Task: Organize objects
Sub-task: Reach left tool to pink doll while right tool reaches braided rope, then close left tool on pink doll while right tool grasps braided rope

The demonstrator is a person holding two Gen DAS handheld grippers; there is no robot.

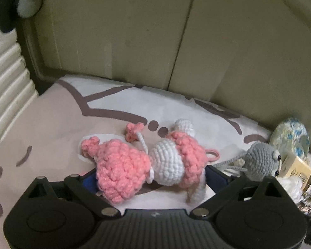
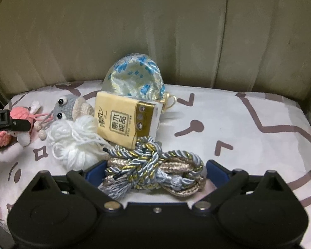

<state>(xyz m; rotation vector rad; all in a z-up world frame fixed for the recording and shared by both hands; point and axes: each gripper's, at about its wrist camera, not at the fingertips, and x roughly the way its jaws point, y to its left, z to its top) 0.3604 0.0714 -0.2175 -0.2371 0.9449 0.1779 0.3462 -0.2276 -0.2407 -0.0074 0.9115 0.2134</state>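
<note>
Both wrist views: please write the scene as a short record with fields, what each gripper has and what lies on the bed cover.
surface: patterned bed cover, beige padded wall behind
left gripper: fingers around the pink and white crochet doll; grip not clear
right gripper: open, fingers either side of the twisted cord bundle
pile centre: yellow tissue pack leaning upright
behind pack: blue floral pouch
left of pack: grey crochet toy, white yarn
</note>
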